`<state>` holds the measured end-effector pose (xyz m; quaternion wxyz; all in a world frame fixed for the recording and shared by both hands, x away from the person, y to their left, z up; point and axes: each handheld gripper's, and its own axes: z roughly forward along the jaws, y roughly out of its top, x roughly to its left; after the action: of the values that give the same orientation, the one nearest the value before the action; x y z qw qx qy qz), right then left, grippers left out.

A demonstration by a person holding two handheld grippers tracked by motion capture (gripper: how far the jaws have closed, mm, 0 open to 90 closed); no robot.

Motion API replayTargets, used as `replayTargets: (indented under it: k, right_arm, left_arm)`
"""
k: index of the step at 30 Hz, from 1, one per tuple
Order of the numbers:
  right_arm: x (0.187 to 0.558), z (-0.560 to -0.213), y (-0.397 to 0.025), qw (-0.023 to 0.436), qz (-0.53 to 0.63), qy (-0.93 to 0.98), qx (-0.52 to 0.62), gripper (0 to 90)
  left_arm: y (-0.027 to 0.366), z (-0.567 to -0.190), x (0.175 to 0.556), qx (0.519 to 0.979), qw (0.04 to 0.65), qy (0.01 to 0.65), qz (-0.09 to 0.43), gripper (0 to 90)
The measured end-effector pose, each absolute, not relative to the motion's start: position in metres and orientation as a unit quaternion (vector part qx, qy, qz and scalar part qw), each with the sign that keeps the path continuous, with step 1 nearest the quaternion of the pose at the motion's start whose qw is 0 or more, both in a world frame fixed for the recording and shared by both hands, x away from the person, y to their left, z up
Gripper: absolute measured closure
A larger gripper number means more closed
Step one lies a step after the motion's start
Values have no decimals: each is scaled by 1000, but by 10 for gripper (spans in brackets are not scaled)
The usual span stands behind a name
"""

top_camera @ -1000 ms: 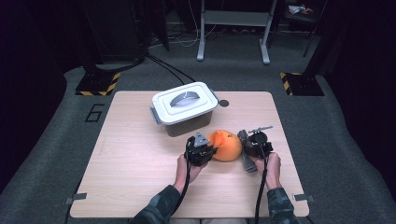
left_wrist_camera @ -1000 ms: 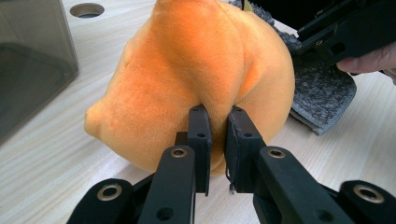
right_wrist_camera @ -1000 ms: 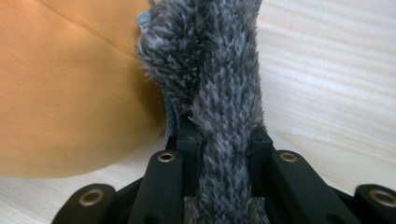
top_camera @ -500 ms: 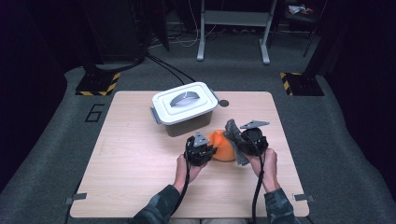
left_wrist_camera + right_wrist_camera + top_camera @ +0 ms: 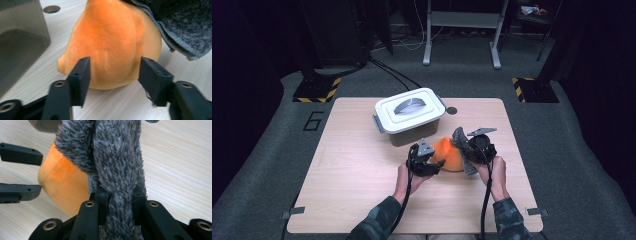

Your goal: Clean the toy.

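Here, mid-handling of an orange plush toy [image 5: 448, 153] on the wooden table [image 5: 347, 170], just in front of the lidded white bin [image 5: 410, 115]. Right gripper [image 5: 117, 195] clamped on the grey fuzzy cloth [image 5: 112, 157], jaws pinched narrow around a bunched fold, cloth draped against the toy's right flank. Left gripper [image 5: 113, 72] spread wide, jaws flanking the toy's near bulge without quite touching it, by the look of the left gripper view. Toy resting on the tabletop between the two tools, close to the bin's clear wall [image 5: 20, 37]. Judged as the step of securing the toy while the cloth is worked away from it or over it; which of the two, impossible to tell. Next move likely calling for the left jaws to close squarely on the soft body, gently enough not to squash it aside, before any pull on the cloth.
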<state>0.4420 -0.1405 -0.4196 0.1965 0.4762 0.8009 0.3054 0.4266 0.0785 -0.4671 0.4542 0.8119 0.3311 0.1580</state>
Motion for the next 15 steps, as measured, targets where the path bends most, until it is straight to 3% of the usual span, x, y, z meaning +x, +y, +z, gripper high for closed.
replayTargets:
  k: [6, 9, 10, 12, 15]
  right_arm:
    - [445, -421, -143, 193, 310, 800, 477, 744]
    - [445, -421, -144, 193, 311, 798, 480, 744]
    - [446, -422, -146, 191, 315, 795, 482, 744]
    - [445, -421, -148, 189, 322, 792, 482, 743]
    - [443, -419, -150, 189, 332, 786, 486, 742]
  left_arm:
    - [68, -473, 432, 833, 427, 309, 168, 378]
    - [64, -474, 430, 833, 424, 307, 181, 494]
    - [64, -474, 430, 832, 422, 311, 183, 607]
    - [64, -475, 430, 832, 421, 312, 182, 704]
    - [65, -474, 429, 826, 430, 318, 178, 773]
